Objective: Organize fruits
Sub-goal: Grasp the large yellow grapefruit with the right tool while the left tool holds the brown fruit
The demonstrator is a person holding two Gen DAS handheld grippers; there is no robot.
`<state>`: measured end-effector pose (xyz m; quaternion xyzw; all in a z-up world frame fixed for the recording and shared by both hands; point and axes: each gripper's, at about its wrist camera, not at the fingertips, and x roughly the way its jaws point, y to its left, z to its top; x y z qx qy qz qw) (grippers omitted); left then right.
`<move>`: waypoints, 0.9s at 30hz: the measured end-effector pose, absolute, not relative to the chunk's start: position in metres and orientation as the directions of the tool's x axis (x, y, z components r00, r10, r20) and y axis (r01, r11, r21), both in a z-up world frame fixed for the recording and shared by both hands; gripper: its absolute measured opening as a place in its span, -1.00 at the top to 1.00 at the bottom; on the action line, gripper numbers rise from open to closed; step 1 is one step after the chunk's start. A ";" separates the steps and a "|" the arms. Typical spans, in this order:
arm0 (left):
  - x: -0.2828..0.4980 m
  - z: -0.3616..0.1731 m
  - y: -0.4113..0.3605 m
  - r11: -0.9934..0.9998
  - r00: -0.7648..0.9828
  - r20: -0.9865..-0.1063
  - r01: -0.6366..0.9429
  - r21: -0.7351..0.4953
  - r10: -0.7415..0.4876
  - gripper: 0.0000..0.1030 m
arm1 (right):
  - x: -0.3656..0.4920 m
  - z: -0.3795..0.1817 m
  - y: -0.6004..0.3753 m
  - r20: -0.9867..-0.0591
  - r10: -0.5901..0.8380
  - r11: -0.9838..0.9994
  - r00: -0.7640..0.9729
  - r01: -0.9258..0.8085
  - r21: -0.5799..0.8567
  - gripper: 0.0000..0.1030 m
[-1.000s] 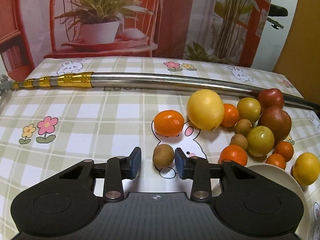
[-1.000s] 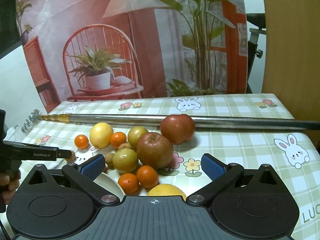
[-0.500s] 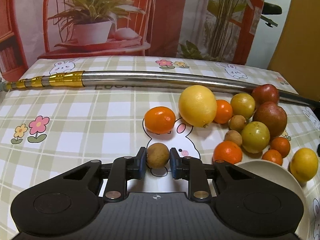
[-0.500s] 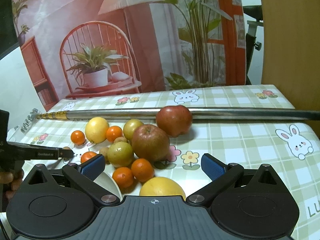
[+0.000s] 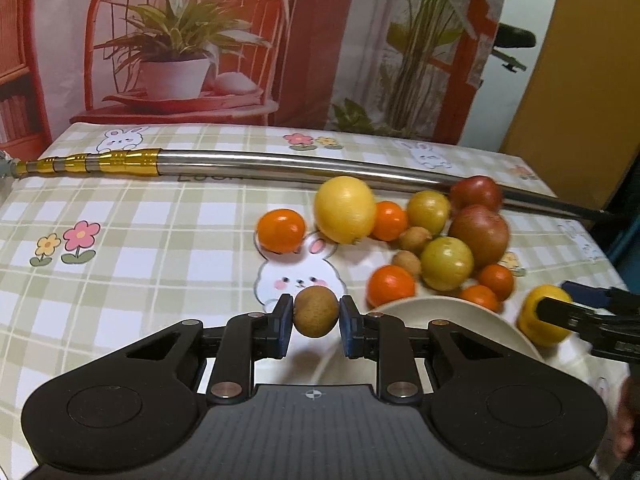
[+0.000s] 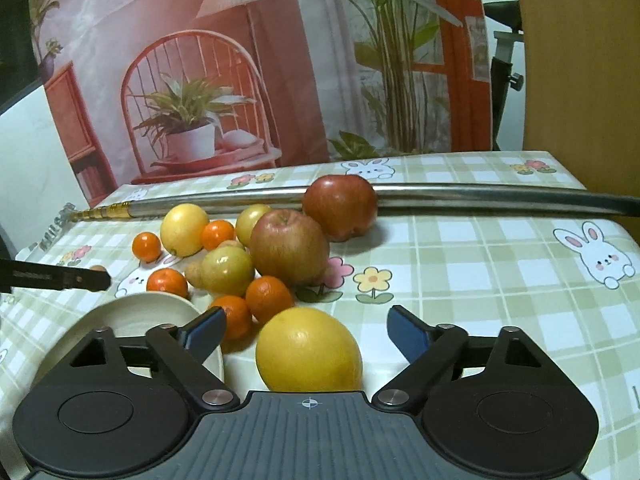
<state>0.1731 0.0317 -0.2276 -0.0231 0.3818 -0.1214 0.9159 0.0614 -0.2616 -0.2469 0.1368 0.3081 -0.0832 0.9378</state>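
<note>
Jaws of the left gripper (image 5: pixel 316 322) are pinching a small brown fruit (image 5: pixel 316 311) from both sides, holding it clear of the bench (image 5: pixel 132 264) just above the printed rabbit on the checked cloth. Just right of it sits the rim of a cream plate (image 5: pixel 440 308), bare where it shows.

Jaws of the right gripper (image 6: pixel 306 330) are closing, still spread wide, with a big yellow citrus (image 6: pixel 309 350) lying between them on the cloth; the blue pads do not press on it. The plate (image 6: pixel 140 312) is at that gripper's left finger.

Past the plate lies the pile. Nearest are small oranges: one (image 5: pixel 391 286) at the plate's far edge, two more (image 6: pixel 269 299) touching each other close by the citrus. Behind them a yellow-green fruit (image 5: pixel 447 263) rests against a reddish apple (image 6: pixel 290 245), with two more small brown fruits (image 5: pixel 415 239) tucked at its side. Left of the pile, apart, a lone orange (image 5: pixel 281 230) sits by the rabbit's ear, and a lemon (image 5: pixel 345 209) stands next to it, touching another orange (image 5: pixel 389 220). A second yellow-green fruit (image 5: pixel 428 212) follows, then a dark red apple (image 6: pixel 340 206) lying against a long steel pole (image 5: pixel 300 163) that crosses the bench, its gold-banded end to the left.

At the back hangs a printed backdrop (image 6: pixel 240 60) of a red chair and potted plant.
</note>
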 end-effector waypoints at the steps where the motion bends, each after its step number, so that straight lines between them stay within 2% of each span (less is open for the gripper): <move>1: 0.171 -0.227 0.031 0.969 0.678 -0.693 0.207 -0.139 -0.244 0.50 | 0.061 -0.249 -0.262 -0.598 -0.072 0.949 0.798 0.240 0.207 -0.51; 9: 0.153 -0.228 0.028 0.967 0.670 -0.698 0.198 -0.160 -0.253 0.50 | 0.055 -0.259 -0.263 -0.572 -0.056 0.948 0.819 0.224 0.227 -0.25; 15: 0.144 -0.230 0.029 0.971 0.676 -0.697 0.182 -0.158 -0.240 0.50 | 0.053 -0.268 -0.261 -0.563 -0.033 0.950 0.826 0.201 0.240 -0.23; 21: 0.138 -0.232 0.026 0.970 0.674 -0.697 0.169 -0.177 -0.245 0.49 | 0.054 -0.271 -0.266 -0.558 -0.025 0.939 0.830 0.212 0.273 -0.09; 27: 0.132 -0.239 0.023 0.968 0.663 -0.706 0.176 -0.179 -0.251 0.49 | 0.055 -0.274 -0.267 -0.565 -0.015 0.936 0.825 0.211 0.282 -0.09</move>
